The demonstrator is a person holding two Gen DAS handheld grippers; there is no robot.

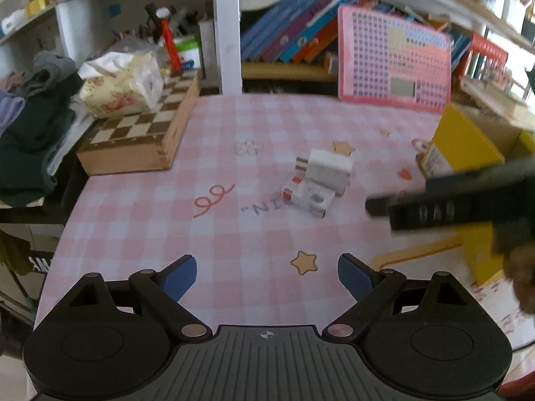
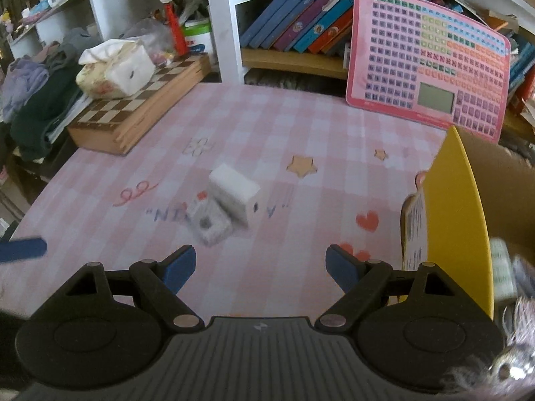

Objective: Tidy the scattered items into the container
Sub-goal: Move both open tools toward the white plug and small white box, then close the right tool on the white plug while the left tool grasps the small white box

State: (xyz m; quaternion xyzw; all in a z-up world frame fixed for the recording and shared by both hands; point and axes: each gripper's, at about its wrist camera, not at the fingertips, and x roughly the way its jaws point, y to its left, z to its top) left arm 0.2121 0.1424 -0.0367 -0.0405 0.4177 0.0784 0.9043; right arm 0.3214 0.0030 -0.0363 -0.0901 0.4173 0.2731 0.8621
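- Left wrist view: left gripper [image 1: 266, 275] wide, empty.
- Right gripper [image 2: 260, 267] wide, empty.
- Two small white boxes [image 2: 234, 193] touching, mid worktop [image 2: 301, 127] (blurred).
- Yellow container [image 2: 458, 220] at right edge.

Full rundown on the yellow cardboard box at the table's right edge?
The yellow cardboard box stands open on the pink checked tablecloth, brown cardboard showing inside. Its outer walls are glossy yellow, with a printed label on the side facing the table's middle. Blurred items lie inside it. Neither gripper touches it; the small white boxes sit apart from it.
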